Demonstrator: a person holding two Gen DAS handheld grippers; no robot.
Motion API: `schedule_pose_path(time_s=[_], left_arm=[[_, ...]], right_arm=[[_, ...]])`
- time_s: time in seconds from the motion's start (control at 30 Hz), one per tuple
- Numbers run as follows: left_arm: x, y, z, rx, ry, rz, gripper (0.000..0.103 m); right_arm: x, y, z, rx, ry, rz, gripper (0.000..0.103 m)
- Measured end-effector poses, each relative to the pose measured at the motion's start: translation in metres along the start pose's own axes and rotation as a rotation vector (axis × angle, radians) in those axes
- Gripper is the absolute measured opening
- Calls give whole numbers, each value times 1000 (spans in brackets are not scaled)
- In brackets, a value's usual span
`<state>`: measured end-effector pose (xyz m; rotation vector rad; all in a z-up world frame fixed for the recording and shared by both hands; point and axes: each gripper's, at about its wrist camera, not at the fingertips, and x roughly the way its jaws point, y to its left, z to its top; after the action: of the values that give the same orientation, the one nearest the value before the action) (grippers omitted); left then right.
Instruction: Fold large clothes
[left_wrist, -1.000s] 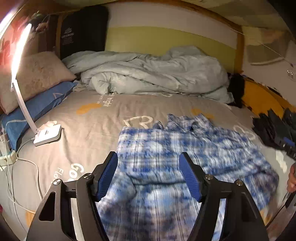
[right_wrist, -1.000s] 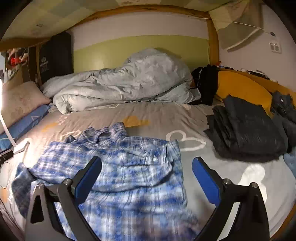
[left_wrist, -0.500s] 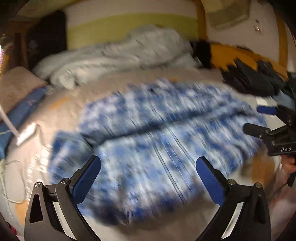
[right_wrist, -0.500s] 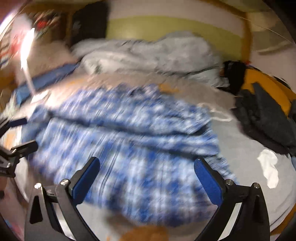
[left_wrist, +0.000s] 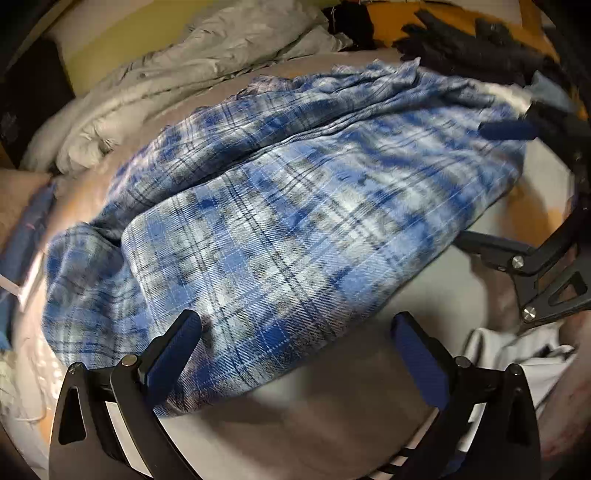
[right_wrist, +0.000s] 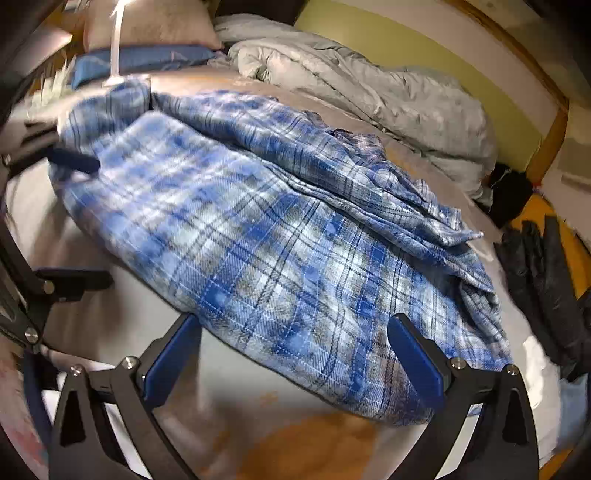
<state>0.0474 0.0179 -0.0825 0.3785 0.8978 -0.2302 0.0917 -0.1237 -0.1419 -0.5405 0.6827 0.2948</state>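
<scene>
A blue and white plaid shirt (left_wrist: 280, 206) lies spread and partly folded on the grey bedsheet (left_wrist: 325, 398); it also shows in the right wrist view (right_wrist: 288, 251). My left gripper (left_wrist: 295, 332) is open and empty, its blue pads just over the shirt's near hem at its left corner. My right gripper (right_wrist: 295, 336) is open and empty over the near hem at the shirt's right corner. Each gripper appears in the other's view, the right one (left_wrist: 517, 192) and the left one (right_wrist: 55, 218), both open.
A crumpled grey duvet (right_wrist: 369, 85) lies at the back of the bed. Dark clothes (right_wrist: 543, 280) are piled on the right by an orange cushion (left_wrist: 443, 22). Pillows (right_wrist: 147, 29) and a white lamp (right_wrist: 116, 40) sit at the left.
Both grippers have dropped lower and closer to the shirt's near hem, turning toward each other. The left gripper's jaws opened wider than a second ago. The shirt now lies spread across the bed.
</scene>
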Motion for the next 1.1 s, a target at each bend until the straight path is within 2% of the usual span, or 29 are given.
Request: schedule_pose_path(time_s=[0.1,0.13,0.23,0.37,0.47,0.53,0.57,0.63,0.67,0.7,0.73,0.77,0.8,0.83,0.87,0.93,1.0,1.1], left_arm=[[3,11,0,-73,4,22,103],[2,18,1,-100,-7,55,103],[1,44,0,-167,-20,231,103],[2,87,-11,-358,25,291,102],[-11,109,-16,-435,-12,389,98],[-22,118,-18,-480,-42,427,95],[-27,122,-19,-495,-57,458,95],[-37,128,-20,-519,-82,553,91],[-40,131,-21,-533,-96,571,83],[-42,135,-21,-547,-108,554,68],[-44,138,-23,-555,-111,519,59],[-43,138,-23,-556,-115,469,39],[-44,136,-23,-552,-119,432,22],[-44,132,-22,-541,-125,407,15],[-45,127,-20,-520,-135,402,8],[-47,123,-9,-481,-161,456,7],[-60,126,-7,-490,-206,482,6],[-80,133,-7,-549,-232,434,6]], right_arm=[[3,0,-1,-17,1,-56,102],[4,-3,-1,-16,2,-86,102],[10,-21,-1,27,38,-151,102],[12,-57,-3,148,81,-200,102],[9,-86,-6,223,88,-286,100],[3,-102,-9,300,84,-244,83],[0,-110,-9,337,78,-222,78],[-6,-118,-10,364,56,-230,57],[-7,-118,-10,359,50,-251,51],[-8,-119,-9,352,48,-283,37],[-8,-121,-9,350,48,-304,33],[-8,-123,-9,359,48,-295,33],[-9,-125,-9,375,50,-274,28],[-10,-126,-10,390,46,-256,19],[-12,-126,-9,395,34,-236,15],[-15,-122,-7,373,8,-263,10],[-28,-117,-5,361,-48,-301,8],[-53,-119,-1,392,-128,-293,7]])
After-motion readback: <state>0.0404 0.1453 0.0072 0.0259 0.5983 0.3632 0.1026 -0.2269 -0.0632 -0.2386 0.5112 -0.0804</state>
